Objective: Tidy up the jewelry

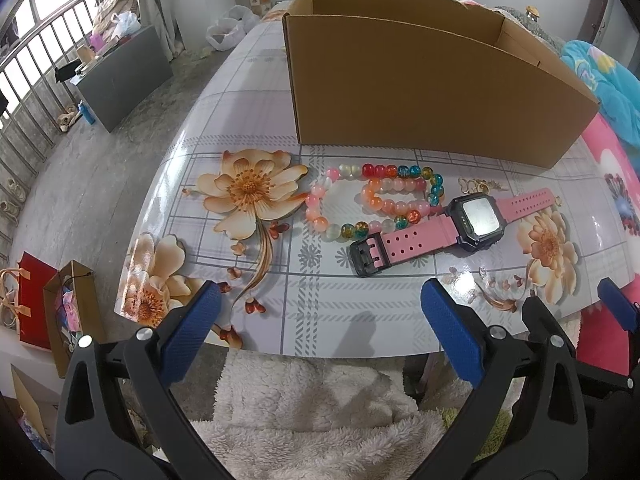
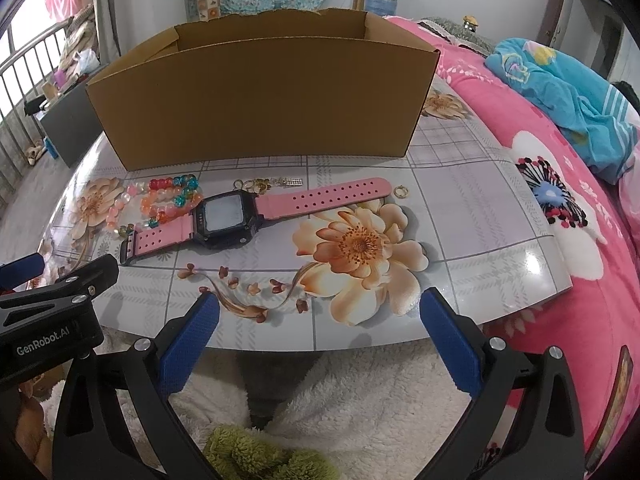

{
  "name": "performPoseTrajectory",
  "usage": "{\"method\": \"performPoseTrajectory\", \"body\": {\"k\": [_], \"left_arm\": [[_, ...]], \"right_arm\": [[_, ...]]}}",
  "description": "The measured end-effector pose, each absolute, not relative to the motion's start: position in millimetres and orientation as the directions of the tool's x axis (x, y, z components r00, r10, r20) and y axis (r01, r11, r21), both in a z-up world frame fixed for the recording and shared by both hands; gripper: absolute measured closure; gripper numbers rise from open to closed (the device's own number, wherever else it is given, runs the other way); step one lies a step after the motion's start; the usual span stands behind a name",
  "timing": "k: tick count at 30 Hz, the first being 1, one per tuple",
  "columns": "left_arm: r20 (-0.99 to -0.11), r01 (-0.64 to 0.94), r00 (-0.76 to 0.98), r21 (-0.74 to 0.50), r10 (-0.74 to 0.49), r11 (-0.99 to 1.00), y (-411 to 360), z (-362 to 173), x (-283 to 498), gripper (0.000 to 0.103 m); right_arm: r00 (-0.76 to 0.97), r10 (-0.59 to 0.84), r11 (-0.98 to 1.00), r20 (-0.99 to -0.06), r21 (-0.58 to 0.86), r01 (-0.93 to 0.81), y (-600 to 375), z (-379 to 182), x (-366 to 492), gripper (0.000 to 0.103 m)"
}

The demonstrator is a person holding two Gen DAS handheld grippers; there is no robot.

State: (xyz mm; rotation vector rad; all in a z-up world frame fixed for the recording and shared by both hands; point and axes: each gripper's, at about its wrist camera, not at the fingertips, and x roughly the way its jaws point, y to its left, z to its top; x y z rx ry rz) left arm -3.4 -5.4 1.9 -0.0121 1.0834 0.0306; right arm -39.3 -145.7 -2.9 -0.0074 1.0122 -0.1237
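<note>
Clearly, in the left wrist view the left gripper [image 1: 320, 332] is seen spread wide and empty at the table edge; the beaded bracelets [image 1: 374, 200] lie before the cardboard box [image 1: 420, 108], touching the pink watch [image 1: 452, 228]. Beads are judged light, smooth and likely to roll, so a hold across the strand is advised. From the right wrist view, the right gripper [image 2: 320, 336] is likewise released; the watch strap [image 2: 328, 200], probably soft and flexible, may be gripped near the stiff case, while the small gold ring [image 2: 401, 191] is tiny and slippery.

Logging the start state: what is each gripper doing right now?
Left gripper: open, holding nothing.
Right gripper: open, holding nothing.
</note>
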Motion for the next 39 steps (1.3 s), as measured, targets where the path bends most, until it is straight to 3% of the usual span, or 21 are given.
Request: {"method": "performPoseTrajectory", "body": {"k": [39], "left_arm": [[-0.882,-0.039,0.470,0.016,0.032,0.999,1.5,3.6,-8.7,0.007]], "right_arm": [[0.524,-0.099,0.994,-0.846,-0.058,0.094,-142.3,-1.4,-39.5,0.005]]}}
